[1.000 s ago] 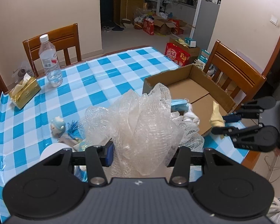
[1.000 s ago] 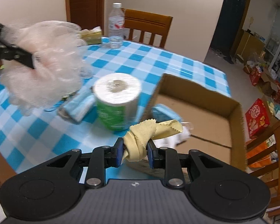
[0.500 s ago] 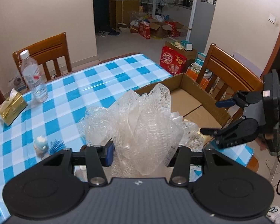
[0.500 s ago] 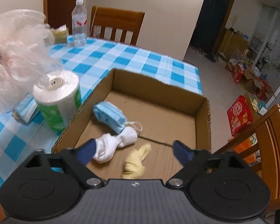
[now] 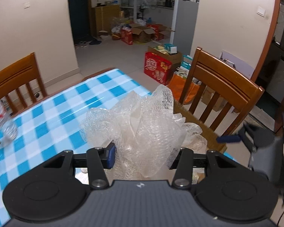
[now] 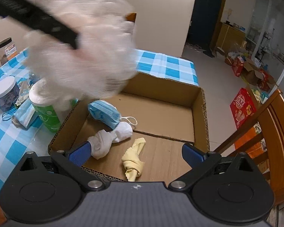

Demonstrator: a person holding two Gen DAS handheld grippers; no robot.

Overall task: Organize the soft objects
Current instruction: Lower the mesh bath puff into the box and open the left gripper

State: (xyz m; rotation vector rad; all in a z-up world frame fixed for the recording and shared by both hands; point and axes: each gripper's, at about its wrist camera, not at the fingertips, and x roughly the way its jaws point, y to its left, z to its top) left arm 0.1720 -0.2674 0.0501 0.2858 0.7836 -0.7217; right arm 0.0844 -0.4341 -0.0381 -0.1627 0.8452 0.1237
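— What's the left gripper (image 5: 142, 158) got?
— It's pinching a puffy white mesh bath sponge (image 5: 142, 130), held up over the near-left corner of the shallow brown cardboard box (image 6: 200, 113) on the blue-and-white checked tablecloth (image 6: 164, 64)

— And the right gripper (image 6: 136, 154)?
— Spread wide, holding nothing, above the box's near edge. Inside lie a knotted yellow cloth (image 6: 133, 161), a white rolled sock (image 6: 109, 139) and a blue face mask (image 6: 104, 113); a green-wrapped paper roll (image 6: 45, 107) stands just left of the box
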